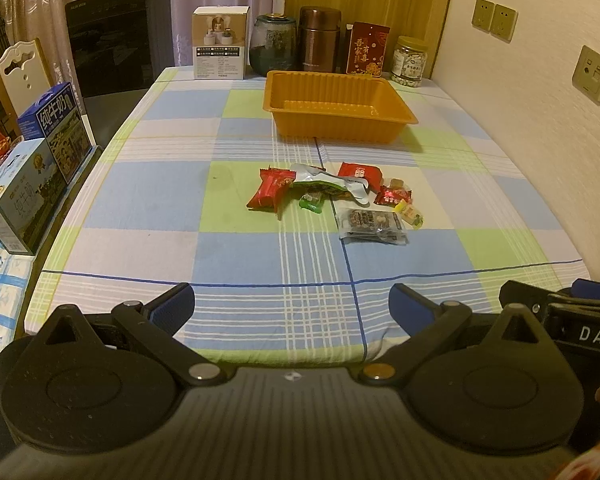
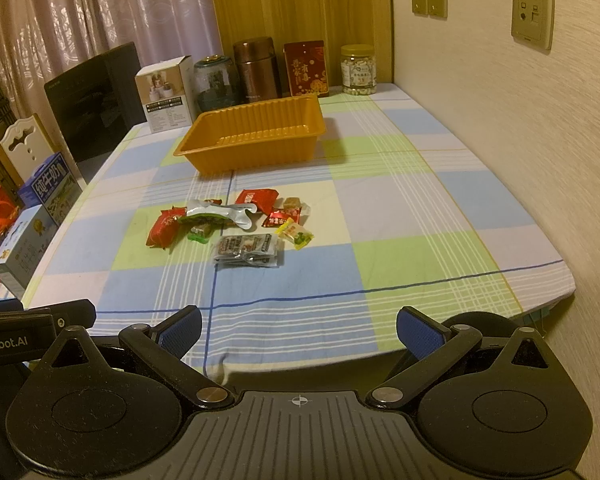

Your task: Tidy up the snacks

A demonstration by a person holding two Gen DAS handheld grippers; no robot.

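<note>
Several snacks (image 1: 332, 196), beyond both spread grippers (image 1: 292, 304)

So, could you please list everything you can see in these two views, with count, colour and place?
tray: 1, orange, empty, far middle of table
snack packets: about nine, red, green, silver, yellow, loose pile mid-table
tablecloth: 1, blue-green-white check, covers table
white box: 1, far edge, left
glass jar: 1, dark, right of white box
flask: 1, brown, behind tray
red packet: 1, right of flask
nut jar: 1, clear, far right corner
milk cartons: 2, blue, left of table
left gripper: open, near edge
right gripper: open, near edge
</note>
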